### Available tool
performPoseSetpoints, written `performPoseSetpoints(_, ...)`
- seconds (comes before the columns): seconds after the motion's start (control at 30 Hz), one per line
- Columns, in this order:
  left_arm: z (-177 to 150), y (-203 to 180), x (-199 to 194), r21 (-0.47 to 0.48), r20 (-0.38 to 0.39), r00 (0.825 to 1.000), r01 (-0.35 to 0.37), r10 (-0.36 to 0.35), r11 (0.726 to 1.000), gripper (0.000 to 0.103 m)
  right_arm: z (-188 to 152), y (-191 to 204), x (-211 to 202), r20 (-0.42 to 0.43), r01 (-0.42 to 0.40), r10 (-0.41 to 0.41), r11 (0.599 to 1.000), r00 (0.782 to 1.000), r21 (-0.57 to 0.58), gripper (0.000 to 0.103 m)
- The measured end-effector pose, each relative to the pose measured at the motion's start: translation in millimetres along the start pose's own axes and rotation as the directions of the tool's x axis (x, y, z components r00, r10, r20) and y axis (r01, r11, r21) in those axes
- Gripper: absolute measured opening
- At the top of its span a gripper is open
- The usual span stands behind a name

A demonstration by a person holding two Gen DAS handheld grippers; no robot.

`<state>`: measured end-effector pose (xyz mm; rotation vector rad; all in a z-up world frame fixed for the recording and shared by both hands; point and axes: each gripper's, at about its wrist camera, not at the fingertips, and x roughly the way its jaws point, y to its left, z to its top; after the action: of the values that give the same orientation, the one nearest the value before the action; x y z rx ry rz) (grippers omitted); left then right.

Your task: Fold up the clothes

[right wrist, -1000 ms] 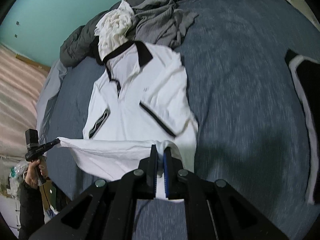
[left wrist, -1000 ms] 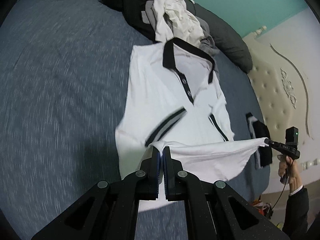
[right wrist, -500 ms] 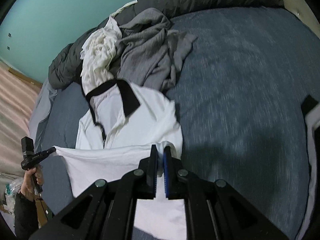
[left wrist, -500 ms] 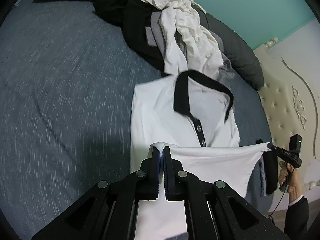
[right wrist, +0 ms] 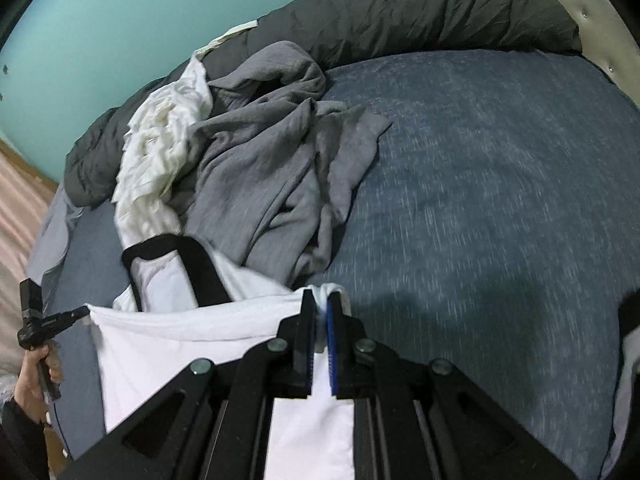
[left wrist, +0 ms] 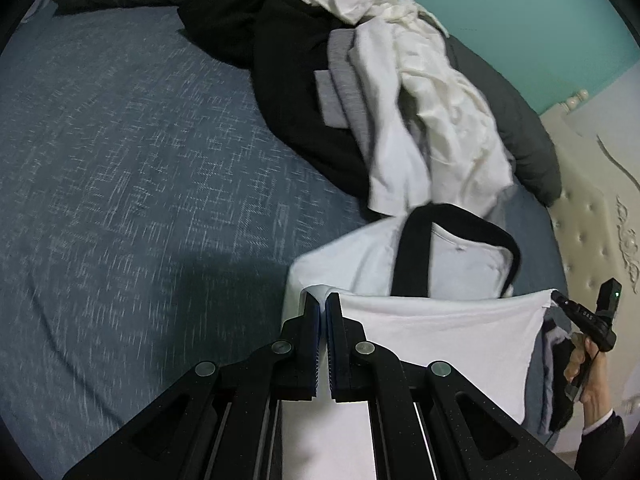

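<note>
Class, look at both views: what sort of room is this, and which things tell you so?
Most likely a bedroom: a bed with a blue sheet, a tufted headboard, and a dark duvet bunched along its far edge.

Your bed [left wrist: 120, 168] has a blue-grey cover. On it you have the white polo shirt [left wrist: 352, 260], a heap of unfolded clothes [right wrist: 260, 152] beyond its collar, and a dark duvet [right wrist: 420, 12] along the far edge.

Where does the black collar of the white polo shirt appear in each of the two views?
Left wrist: black collar, right of centre, just beyond the lifted hem.
Right wrist: black collar, left of centre, beside the grey garment.
Shared landmark: crumpled white garment behind the collar.
</note>
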<state>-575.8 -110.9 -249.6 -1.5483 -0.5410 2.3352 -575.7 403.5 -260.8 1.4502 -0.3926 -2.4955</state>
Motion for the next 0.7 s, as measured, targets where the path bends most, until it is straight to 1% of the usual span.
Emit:
performPoseSetpoints(0.23,4,15,37,-0.036,0.013,1.000,-0.018,0.019,0.999,0.004,2,-9,42,0.009,0.043,-0.043,0.999,0.999,0.005,0.004)
performPoseSetpoints(0.27,3,18,36,-0.051,0.027,0.999,-0.024,0.025,0.998,0.007,1,-11,46,0.008,0.044,-0.044,0.999,0.999,0.008,0.004)
performPoseSetpoints(0.3,3,20,35,-0.066,0.041,0.999,-0.029,0.032,0.997,0.021,1,-13,48,0.012,0.050,-0.050,0.999,0.999,0.010,0.005)
performPoseSetpoints(0.33,2,23,34,-0.082,0.054,0.998,-0.034,0.039,0.996,0.030,0,-14,49,0.019,0.063,-0.063,0.998,0.998,0.012,0.008)
performPoseSetpoints(0.37,1,25,32,-0.095,0.067,0.997,-0.038,0.045,0.995,0.042,0,-16,47,0.031,0.086,-0.086,0.996,0.996,0.013,0.014)
performPoseSetpoints(0.4,-4,26,24,-0.092,0.074,0.996,-0.035,0.042,0.995,0.042,0,-17,43,0.050,0.099,-0.100,0.995,0.994,0.017,0.017)
performPoseSetpoints(0.43,-8,28,17,-0.089,0.080,0.996,-0.032,0.039,0.996,0.042,0,-20,36,0.072,0.093,-0.094,0.995,0.993,0.023,0.028)
performPoseSetpoints(0.47,-13,29,9,-0.086,0.087,0.996,-0.029,0.037,0.996,0.042,1,-25,25,0.111,0.087,-0.091,0.996,0.990,0.035,0.046)
performPoseSetpoints(0.5,-17,30,1,-0.082,0.094,0.995,-0.026,0.034,0.996,0.042,2,-30,13,0.150,0.082,-0.089,0.995,0.985,0.051,0.052)
performPoseSetpoints(0.53,-22,31,-6,-0.079,0.100,0.994,-0.023,0.031,0.997,0.042,0,-34,3,0.167,0.065,-0.074,0.996,0.983,0.061,0.055)
performPoseSetpoints(0.57,-26,32,-14,-0.075,0.107,0.994,-0.020,0.028,0.997,0.042,-3,-37,-7,0.174,0.040,-0.051,0.997,0.983,0.066,0.055)
performPoseSetpoints(0.6,-31,33,-21,-0.071,0.111,0.993,-0.018,0.025,0.997,0.042,-7,-40,-14,0.171,0.031,-0.041,0.998,0.984,0.063,0.055)
performPoseSetpoints(0.7,-69,33,-34,-0.036,0.051,0.998,-0.020,0.021,0.999,0.042,-35,-45,-32,0.118,0.016,-0.019,1.000,0.993,0.025,0.055)
